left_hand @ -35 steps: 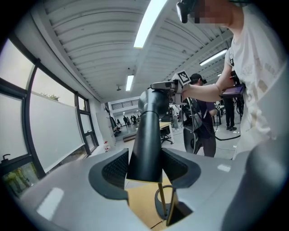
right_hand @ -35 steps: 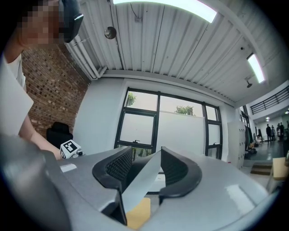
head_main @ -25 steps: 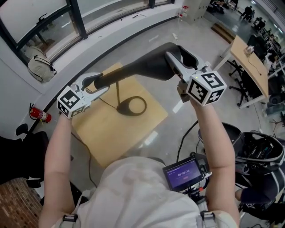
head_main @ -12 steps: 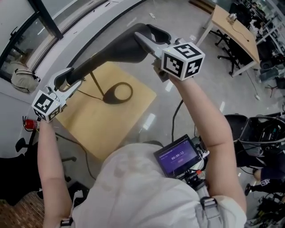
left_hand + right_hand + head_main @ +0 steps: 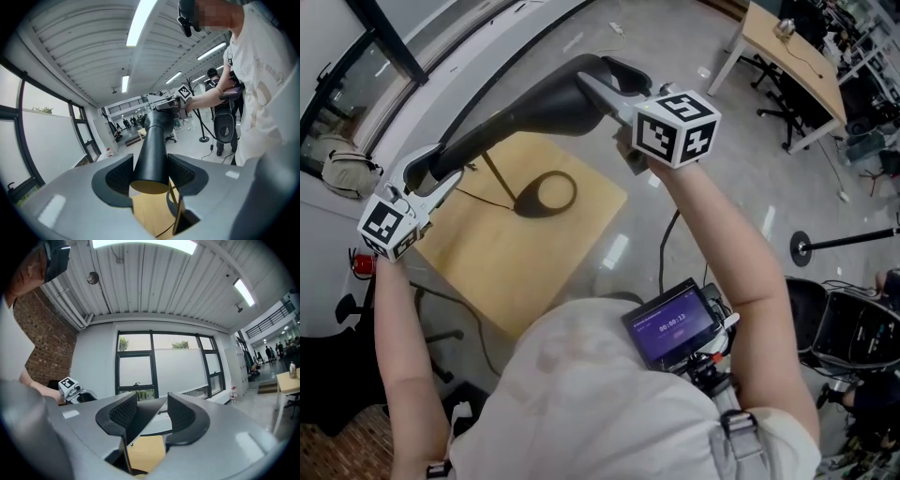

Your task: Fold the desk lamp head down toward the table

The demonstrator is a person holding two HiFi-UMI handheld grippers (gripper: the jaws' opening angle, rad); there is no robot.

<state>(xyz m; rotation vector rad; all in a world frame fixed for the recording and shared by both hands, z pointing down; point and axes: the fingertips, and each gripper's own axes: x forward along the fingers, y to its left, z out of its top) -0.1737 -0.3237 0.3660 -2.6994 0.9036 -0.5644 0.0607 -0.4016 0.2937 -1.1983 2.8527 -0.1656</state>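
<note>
Black lamp head (image 5: 534, 111) hides the stem (image 5: 499, 178) top

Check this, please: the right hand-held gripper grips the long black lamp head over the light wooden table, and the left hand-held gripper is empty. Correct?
Wrong in one respect: the left hand-held gripper is not empty. The left gripper view shows its jaws closed on the narrow end of the long black lamp head. The rest holds.
</note>
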